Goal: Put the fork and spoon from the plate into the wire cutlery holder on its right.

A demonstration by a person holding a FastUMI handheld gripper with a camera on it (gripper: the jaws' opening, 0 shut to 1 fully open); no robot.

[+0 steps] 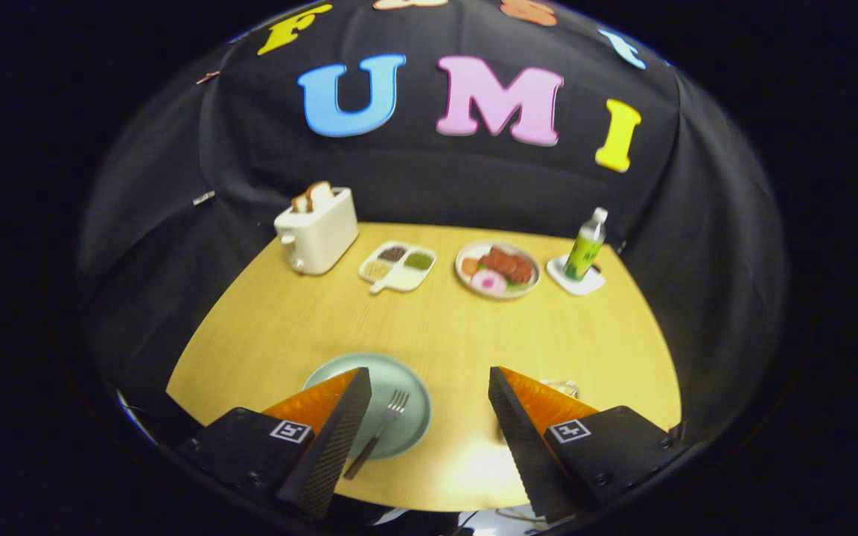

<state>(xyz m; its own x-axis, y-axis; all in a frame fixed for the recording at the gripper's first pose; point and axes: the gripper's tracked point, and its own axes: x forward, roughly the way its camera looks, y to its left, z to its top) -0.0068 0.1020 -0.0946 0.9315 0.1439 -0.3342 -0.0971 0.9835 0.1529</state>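
Note:
A pale green plate lies on the wooden table, partly under my left finger. A metal fork rests on it, tines pointing away, handle hanging over the plate's near rim, just inside the left finger. The spoon is hidden. A bit of the wire cutlery holder peeks out behind the right finger. My gripper hovers above the table, open wide, with nothing between its fingers.
At the back of the table stand a white toaster with bread, a divided white dish, a plate of food and a green bottle on a white coaster. Black cloth walls close in the table.

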